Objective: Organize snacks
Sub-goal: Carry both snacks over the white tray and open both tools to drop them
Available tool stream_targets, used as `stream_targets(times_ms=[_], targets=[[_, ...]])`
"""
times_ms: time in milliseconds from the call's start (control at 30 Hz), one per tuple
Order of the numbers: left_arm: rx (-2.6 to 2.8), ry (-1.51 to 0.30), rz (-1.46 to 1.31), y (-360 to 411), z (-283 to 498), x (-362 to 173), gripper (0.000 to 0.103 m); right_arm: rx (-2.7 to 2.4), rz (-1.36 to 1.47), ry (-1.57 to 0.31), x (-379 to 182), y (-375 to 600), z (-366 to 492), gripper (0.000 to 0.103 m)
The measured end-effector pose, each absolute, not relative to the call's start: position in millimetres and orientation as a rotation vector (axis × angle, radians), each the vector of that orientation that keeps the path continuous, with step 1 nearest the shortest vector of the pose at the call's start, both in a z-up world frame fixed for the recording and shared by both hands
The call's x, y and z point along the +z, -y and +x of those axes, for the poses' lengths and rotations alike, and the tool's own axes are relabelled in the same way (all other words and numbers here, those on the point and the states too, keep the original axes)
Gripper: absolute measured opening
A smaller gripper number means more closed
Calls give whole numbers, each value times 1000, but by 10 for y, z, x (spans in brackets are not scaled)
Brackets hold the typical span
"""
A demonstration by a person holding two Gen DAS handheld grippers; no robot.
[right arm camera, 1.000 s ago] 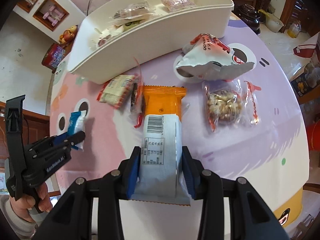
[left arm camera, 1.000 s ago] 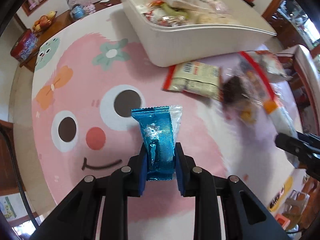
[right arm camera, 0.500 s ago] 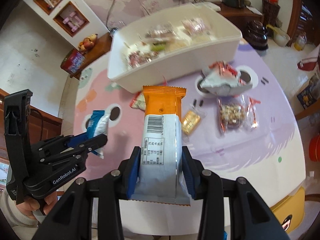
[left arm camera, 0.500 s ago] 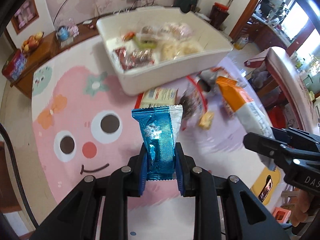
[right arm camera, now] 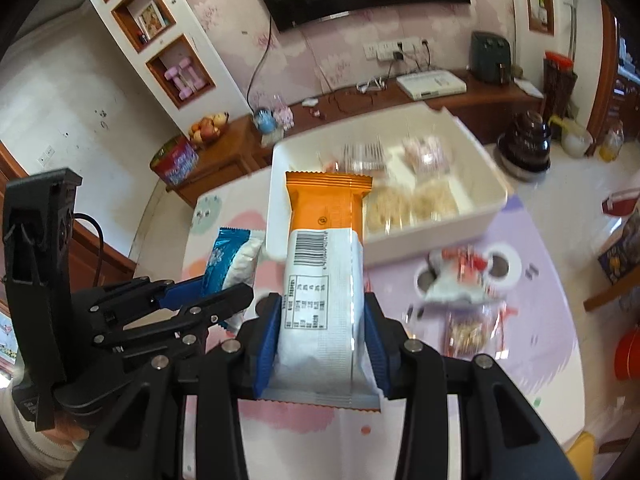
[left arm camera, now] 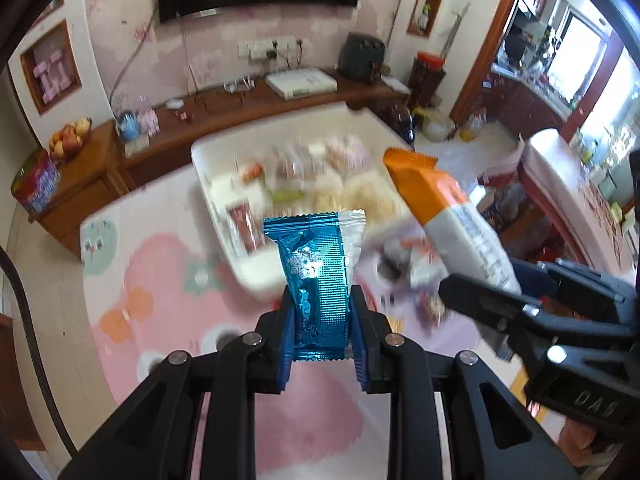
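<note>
My left gripper point(left arm camera: 322, 324) is shut on a blue foil snack packet point(left arm camera: 316, 276) that stands upright between its blue pads. My right gripper point(right arm camera: 320, 344) is shut on an orange and white snack bar point(right arm camera: 324, 264), also upright. Both are held high above the table, short of the white bin point(right arm camera: 432, 228), which holds several wrapped snacks. In the left wrist view the right gripper point(left arm camera: 496, 304) and its snack bar point(left arm camera: 452, 216) show at the right. The right wrist view has the left gripper point(right arm camera: 208, 292) with the blue packet point(right arm camera: 234, 260) at its left.
A pink and purple cartoon mat point(left arm camera: 172, 308) covers the round table. Loose snack bags point(right arm camera: 468, 280) lie on the mat right of the bin. A wooden sideboard point(right arm camera: 480, 100) with a fruit bowl point(right arm camera: 206, 130) and a red tin point(right arm camera: 174, 162) runs along the wall behind.
Both grippers have risen well above the table with their snacks still gripped. The views have tilted up, so the bin sits lower in frame and the wall and television have come into sight.
</note>
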State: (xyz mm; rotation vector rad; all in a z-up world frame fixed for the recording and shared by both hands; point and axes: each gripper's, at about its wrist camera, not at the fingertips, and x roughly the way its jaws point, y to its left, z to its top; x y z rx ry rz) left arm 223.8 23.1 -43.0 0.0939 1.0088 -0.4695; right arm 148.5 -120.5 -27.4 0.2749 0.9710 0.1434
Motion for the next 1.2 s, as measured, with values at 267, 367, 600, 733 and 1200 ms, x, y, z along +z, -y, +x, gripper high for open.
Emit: stream_targets(times_ms=[267,367,600,733,1200], targets=[[-396,-863,65,-114,2785,121,23,95,268,-850,121,1423,2045,40],[-369,-839,67,-53,2975,212,23,86,273,-811,234,1503,2267,40],[-293,-823,69,35,3463,212,23,53,260,-777,338,1607,2827,40],[-243,-889,51,37,3762,-41,23,27,237,-815,207,1609,3136,40],[-155,-1100,133,152,4087,-973,27,50,130,-1050,-741,1372,3426,42]])
